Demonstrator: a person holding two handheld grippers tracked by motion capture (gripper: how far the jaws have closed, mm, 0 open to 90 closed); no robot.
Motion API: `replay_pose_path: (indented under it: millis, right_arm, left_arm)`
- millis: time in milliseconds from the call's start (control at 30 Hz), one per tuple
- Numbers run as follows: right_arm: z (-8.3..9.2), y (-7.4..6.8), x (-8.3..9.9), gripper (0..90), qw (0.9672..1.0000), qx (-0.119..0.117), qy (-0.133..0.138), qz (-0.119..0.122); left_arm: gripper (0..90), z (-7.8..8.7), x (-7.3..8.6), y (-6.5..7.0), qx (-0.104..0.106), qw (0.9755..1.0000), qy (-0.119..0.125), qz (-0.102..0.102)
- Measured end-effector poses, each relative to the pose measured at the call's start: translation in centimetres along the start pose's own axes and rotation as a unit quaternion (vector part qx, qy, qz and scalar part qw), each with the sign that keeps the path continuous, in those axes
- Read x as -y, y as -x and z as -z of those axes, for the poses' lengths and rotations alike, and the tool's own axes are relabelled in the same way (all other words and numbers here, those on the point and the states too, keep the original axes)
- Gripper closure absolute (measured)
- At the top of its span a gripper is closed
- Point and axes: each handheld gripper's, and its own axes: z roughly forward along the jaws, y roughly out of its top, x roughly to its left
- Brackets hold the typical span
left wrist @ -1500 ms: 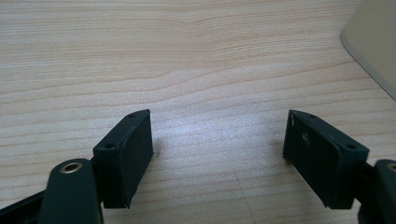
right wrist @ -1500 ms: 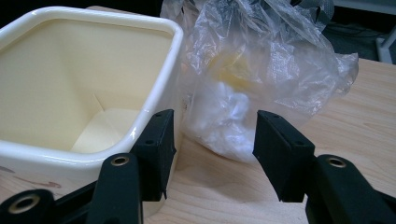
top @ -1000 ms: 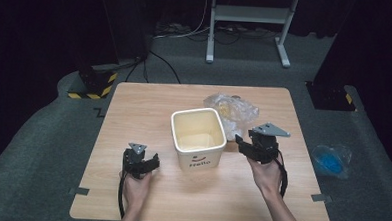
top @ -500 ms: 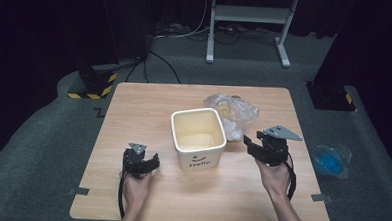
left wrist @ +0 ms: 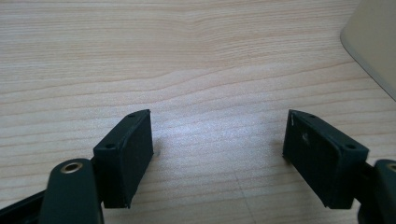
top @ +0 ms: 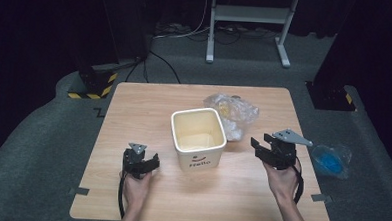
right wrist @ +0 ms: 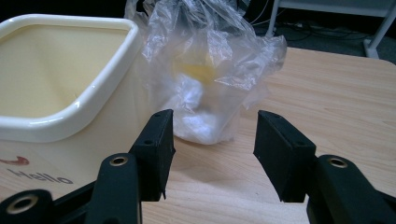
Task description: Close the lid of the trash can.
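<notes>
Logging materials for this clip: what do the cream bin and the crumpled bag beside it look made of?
The cream bin looks like glossy moulded plastic: smooth rounded rim with highlights. The bag looks like thin clear plastic film: see-through, creased, shiny, with something yellowish inside. Neither is certain from looks alone.

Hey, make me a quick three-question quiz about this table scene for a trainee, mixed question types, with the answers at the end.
1. True or false: the right gripper has its jaws closed on the clear plastic bag.
2. Multiple choice: where does the cream bin stand on the table? A) near the middle, B) at the far left corner, C) at the near right corner.
3. Short answer: what lies between the jaws of the left gripper?

Key
1. False: the jaws stand apart, short of the bag, with nothing between them.
2. A
3. Nothing but bare wood; the jaws are wide apart above the tabletop.
</notes>
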Motion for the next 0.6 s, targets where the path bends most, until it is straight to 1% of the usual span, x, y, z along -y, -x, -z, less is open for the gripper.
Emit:
replay_pose_path:
  millis: [367,600]
  right_arm:
    - [0.8,1.6,1.7,47.4,0.9999,0.009,0.000,-0.012]
    - [1.1,2.1,2.5,47.5,0.9998,0.009,0.003,-0.018]
  left_arm:
    - [24.2,0.0,0.0,0.0,0.001,1.0000,0.000,0.000]
    - [24.2,0.0,0.0,0.0,0.001,1.0000,0.000,0.001]
